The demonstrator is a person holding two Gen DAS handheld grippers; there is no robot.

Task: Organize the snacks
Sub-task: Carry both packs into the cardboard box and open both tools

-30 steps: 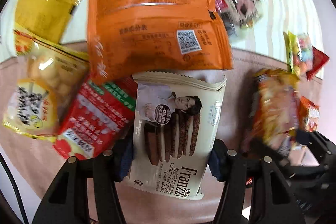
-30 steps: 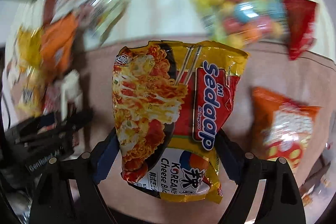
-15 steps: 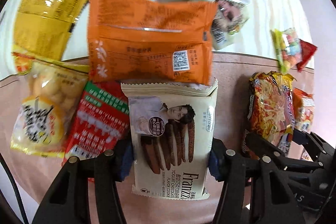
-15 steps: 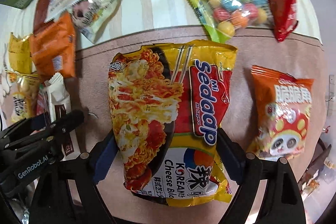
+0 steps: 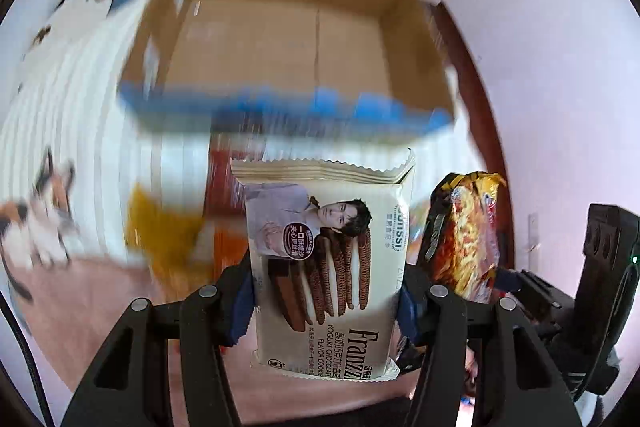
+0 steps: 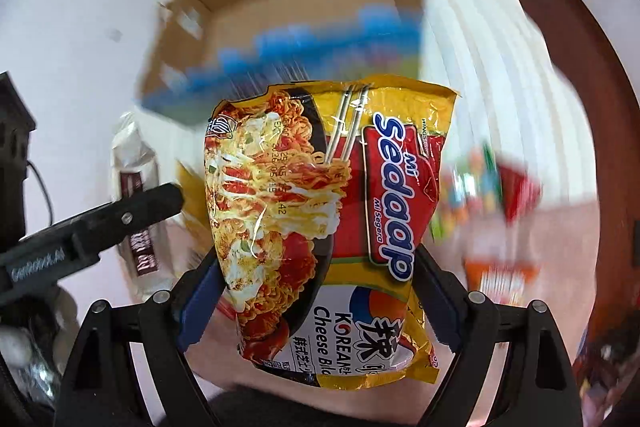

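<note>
Pale walls [image 5: 540, 27] — striped bedsheet [image 5: 60, 131]

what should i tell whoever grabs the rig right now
Left gripper: shut on the cookie pack, lifted off the surface.
Right gripper: shut on the noodle pack, also lifted.
Cardboard box: open, ahead of both grippers, looks empty inside.
Done: both packs picked up.
Left: drop both into the box, then likely collect the other snacks on the surface, such as the candy bag; they are blurred.
</note>
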